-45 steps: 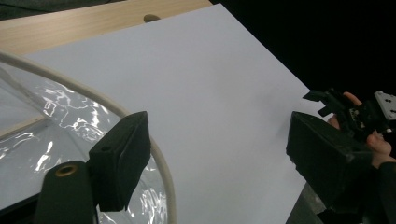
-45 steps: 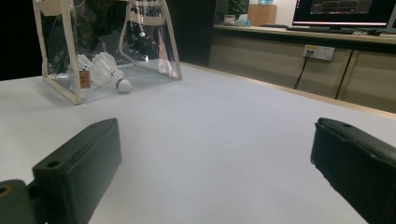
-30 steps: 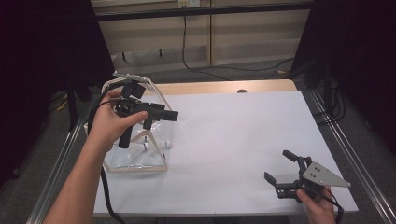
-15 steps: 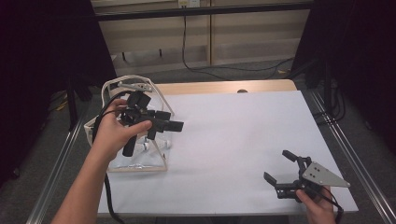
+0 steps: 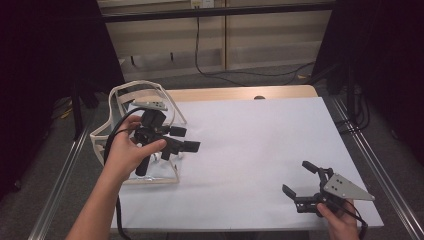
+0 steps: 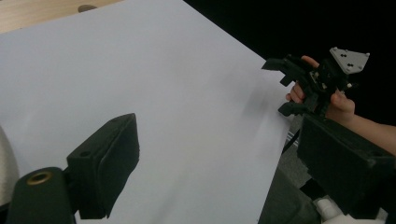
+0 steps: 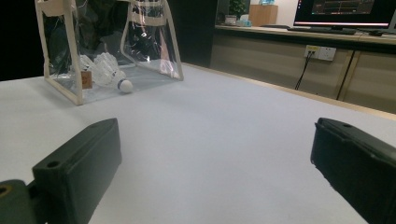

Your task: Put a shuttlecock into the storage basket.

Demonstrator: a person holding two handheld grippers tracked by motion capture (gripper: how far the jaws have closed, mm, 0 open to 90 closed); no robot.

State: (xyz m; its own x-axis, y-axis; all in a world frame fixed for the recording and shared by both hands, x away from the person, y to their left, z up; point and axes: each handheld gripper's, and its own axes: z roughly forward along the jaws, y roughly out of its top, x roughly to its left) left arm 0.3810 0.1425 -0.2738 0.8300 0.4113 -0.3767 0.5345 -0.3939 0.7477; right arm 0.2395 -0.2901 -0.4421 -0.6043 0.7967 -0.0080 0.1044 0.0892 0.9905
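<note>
The bag (image 5: 131, 131) stands upright at the table's (image 5: 250, 150) left edge: clear plastic walls, cream trim and cream handles (top open). Shuttlecocks (image 7: 109, 70) lie inside on its floor, white feathers with rounded cork tips. The left tool (image 5: 184, 139) hovers just above the bag's near right side, its jaws apart with nothing between them, having just been opening. The right tool (image 5: 299, 181) rests near the table's front right corner, jaws apart and empty.
</note>
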